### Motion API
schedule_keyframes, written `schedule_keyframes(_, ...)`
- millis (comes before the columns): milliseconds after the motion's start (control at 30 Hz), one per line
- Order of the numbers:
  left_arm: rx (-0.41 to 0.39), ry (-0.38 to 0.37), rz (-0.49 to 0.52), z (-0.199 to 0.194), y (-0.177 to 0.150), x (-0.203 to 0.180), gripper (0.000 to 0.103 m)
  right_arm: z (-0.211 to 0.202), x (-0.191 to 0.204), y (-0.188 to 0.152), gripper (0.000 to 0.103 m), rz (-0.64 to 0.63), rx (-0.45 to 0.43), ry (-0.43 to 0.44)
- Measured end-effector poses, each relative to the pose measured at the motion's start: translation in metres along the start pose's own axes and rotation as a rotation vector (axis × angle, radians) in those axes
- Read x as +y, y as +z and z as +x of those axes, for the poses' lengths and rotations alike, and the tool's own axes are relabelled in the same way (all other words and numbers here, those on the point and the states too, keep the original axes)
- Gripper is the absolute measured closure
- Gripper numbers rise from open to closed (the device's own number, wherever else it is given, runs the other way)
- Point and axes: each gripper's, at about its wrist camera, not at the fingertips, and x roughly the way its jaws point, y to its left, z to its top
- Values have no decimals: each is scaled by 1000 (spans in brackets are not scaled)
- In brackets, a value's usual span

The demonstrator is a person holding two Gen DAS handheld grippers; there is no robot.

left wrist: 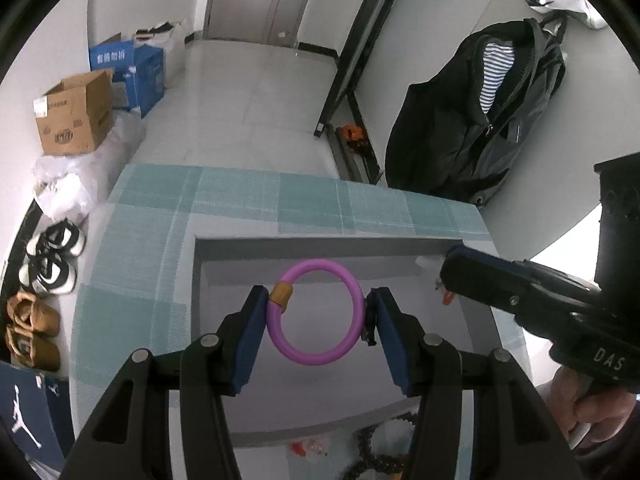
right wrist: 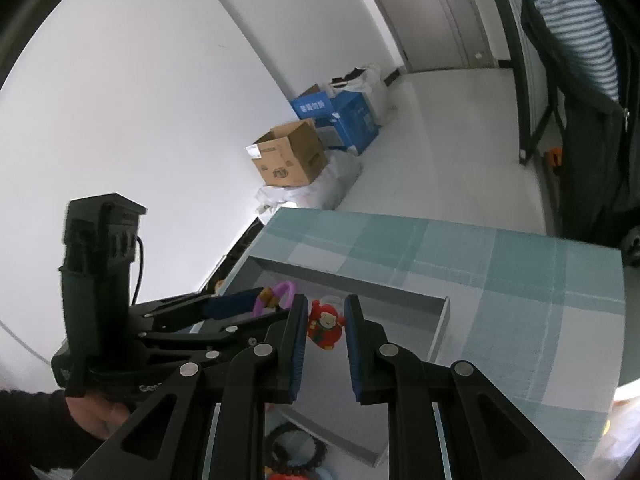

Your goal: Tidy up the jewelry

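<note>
My left gripper point(left wrist: 320, 300) is shut on a purple ring bracelet point(left wrist: 316, 360) with a tan bead, gripped side to side by the blue pads. It hangs over an open grey box point(left wrist: 320, 240) on the teal checked cloth point(left wrist: 240, 192). My right gripper point(right wrist: 326, 320) is shut on a small red Santa charm point(right wrist: 325, 326), also above the grey box point(right wrist: 360, 284). In the left wrist view the right gripper point(left wrist: 446, 280) comes in from the right with the red charm point(left wrist: 446, 299) at its tip. In the right wrist view the left gripper point(right wrist: 272, 304) holds the purple ring point(right wrist: 286, 286) just left of the charm.
A dark bead bracelet point(right wrist: 296, 452) and a red trinket point(left wrist: 304, 448) lie near the box's close side. Cardboard box point(left wrist: 74, 120), blue box point(left wrist: 132, 68) and shoes point(left wrist: 48, 264) sit on the floor to the left. A black jacket point(left wrist: 480, 120) hangs beyond the table.
</note>
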Motion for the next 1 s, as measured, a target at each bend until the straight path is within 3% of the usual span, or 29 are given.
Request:
schedule_keyframes(267, -7, -34, 40, 5, 4, -6, 53, 1, 2, 3, 82, -3, 1, -12)
schedule_keyframes(333, -7, -65, 35, 4, 5, -4, 50, 0, 2, 3, 78, -4, -4, -14)
schedule_keyframes(400, -10, -100, 24, 2, 7, -2, 45, -5, 3, 3, 61, -10, -23, -32)
schedule_keyframes(467, -26, -133, 28, -4, 7, -3, 38, -12, 3, 2, 56, -9, -48, -36)
schedule_keyframes(567, -69, -141, 46, -16, 6, -8, 36, -25, 3, 1, 54, 2, -83, -40)
schedule_keyframes(700, -107, -86, 46, -31, -2, -9, 36, -41, 5, -3, 38, 8, -125, -54)
schedule_keyframes(833, -124, -4, 38, -44, -14, -10, 36, -55, 10, -8, 32, 3, -155, -51)
schedule_keyframes(1000, -150, 17, 13, -62, -28, -11, 36, -71, 18, -21, 15, 6, -187, -69)
